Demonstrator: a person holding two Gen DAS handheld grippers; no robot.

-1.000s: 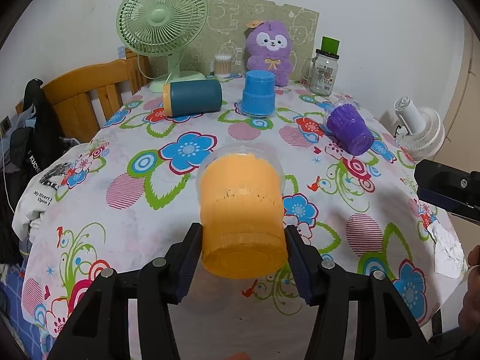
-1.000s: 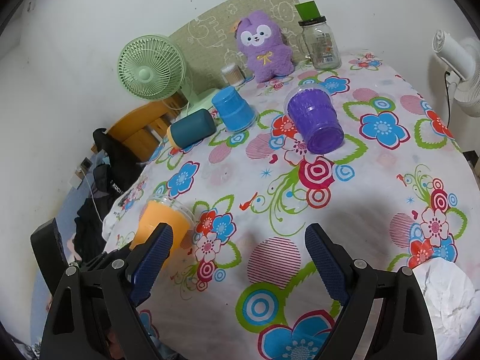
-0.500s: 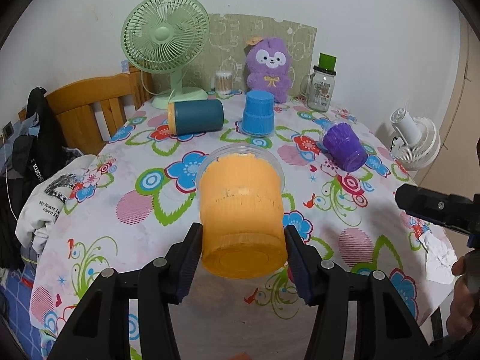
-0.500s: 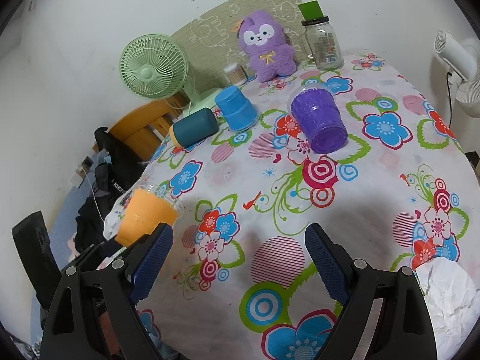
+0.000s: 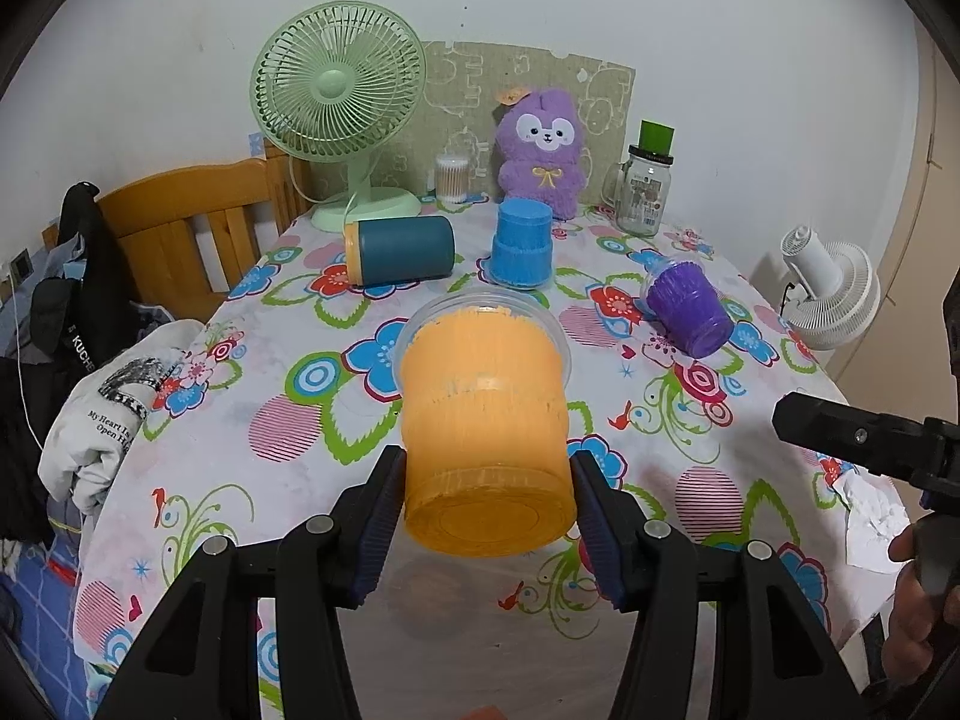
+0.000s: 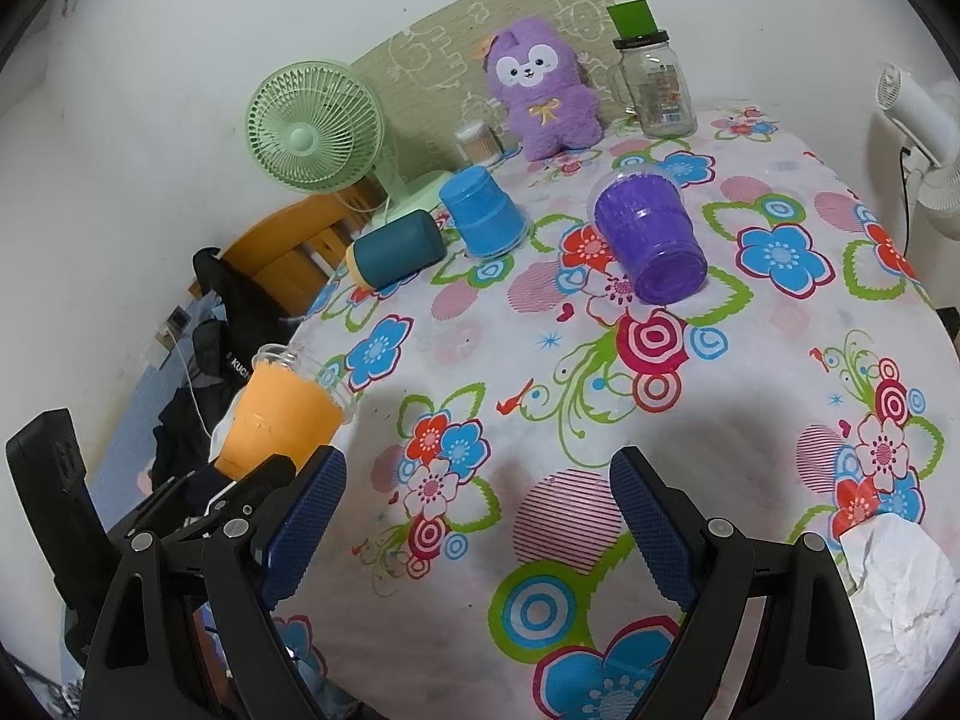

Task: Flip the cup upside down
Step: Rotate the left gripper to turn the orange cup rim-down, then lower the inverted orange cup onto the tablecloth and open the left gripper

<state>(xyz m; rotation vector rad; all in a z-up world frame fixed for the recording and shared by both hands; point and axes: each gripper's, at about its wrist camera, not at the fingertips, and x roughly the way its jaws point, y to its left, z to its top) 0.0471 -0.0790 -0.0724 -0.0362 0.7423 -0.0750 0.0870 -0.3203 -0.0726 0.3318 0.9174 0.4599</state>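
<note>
Left gripper (image 5: 483,516) clamped on orange cup (image 5: 483,420), held on its side above tabletop (image 5: 288,420) near edge, base toward camera; right gripper (image 6: 477,534) apart, empty, over tabletop

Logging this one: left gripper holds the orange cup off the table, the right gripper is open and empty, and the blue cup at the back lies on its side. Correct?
Not quite. The blue cup stands upside down on its rim; the left wrist view shows it. The teal cup beside it is the one on its side. The rest holds: the left gripper holds the orange cup, and the right gripper is open and empty.
</note>
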